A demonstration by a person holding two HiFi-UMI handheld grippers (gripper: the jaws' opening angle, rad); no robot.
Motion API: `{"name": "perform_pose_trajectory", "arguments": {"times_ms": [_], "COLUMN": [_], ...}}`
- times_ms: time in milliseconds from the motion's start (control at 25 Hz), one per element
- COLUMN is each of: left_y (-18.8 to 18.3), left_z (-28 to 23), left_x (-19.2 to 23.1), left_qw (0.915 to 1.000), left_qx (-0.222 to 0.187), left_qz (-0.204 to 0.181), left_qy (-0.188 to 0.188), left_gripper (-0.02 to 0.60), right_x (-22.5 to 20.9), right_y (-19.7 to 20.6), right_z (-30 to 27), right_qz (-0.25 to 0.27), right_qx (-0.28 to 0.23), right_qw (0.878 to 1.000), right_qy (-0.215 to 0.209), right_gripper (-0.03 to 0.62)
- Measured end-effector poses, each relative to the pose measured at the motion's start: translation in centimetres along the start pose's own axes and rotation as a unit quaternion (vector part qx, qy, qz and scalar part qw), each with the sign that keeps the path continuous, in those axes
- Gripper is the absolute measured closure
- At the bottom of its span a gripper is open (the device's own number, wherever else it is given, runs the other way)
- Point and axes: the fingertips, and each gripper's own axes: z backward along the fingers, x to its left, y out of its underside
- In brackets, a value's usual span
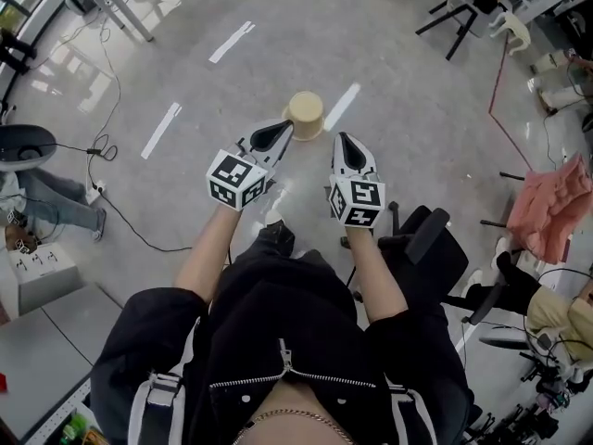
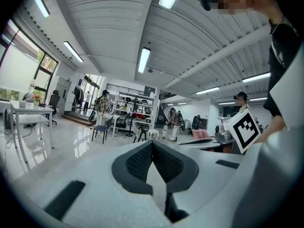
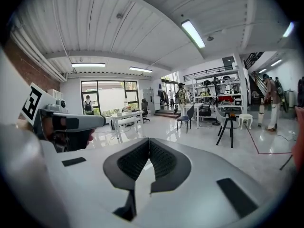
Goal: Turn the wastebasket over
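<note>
Head view looks down at my two claws held out over the grey floor; my left claw point(image 1: 281, 130) is shut tight with nothing in it, and my right claw point(image 1: 345, 143) is shut tight and holds nothing too. The tan wastebasket point(image 1: 305, 115) stands on the floor at 12 o'clock from my claws; the tip of my left claw crosses its lower left edge, but I cannot tell if they touch. White tape strips point(image 1: 160, 130) lie on the floor at 10 o'clock; a black cable point(image 1: 120, 213) snakes along at 9 o'clock, near a person's legs in jeans point(image 1: 56, 207). A black chair point(image 1: 428, 239) sits close by at 4 o'clock; a pink cloth point(image 1: 548, 202) hangs at 3 o'clock. Each claw has a cube point(image 1: 237, 180) with black and white squares on it. Right gripper view shows a black stool point(image 3: 227, 125) far off at 2 o'clock.
</note>
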Motion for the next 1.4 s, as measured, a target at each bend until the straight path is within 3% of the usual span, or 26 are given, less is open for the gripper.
{"name": "perform_pose_trajectory", "arguments": {"times_ms": [680, 1040, 1400], "left_y": [-0.7, -0.7, -0.3], "left_z": [7.0, 9.3, 10.0], "left_x": [-13.4, -17.0, -17.5], "left_qw": [0.9995, 0.999, 0.999], "left_qx": [-0.004, -0.014, -0.013], "left_qz": [-0.029, -0.036, -0.036], "left_qy": [-0.013, -0.021, -0.025], "left_gripper": [0.577, 0.577, 0.577], "right_x": [2.5, 3.2, 3.4], "right_y": [0.7, 0.4, 1.1], "right_z": [14.0, 17.7, 18.4], "right_qz": [0.028, 0.045, 0.05], "right_qx": [-0.017, -0.028, -0.023], "right_qw": [0.999, 0.998, 0.998], "right_qy": [-0.025, -0.033, -0.035], "right_gripper": [0.583, 0.585, 0.585]}}
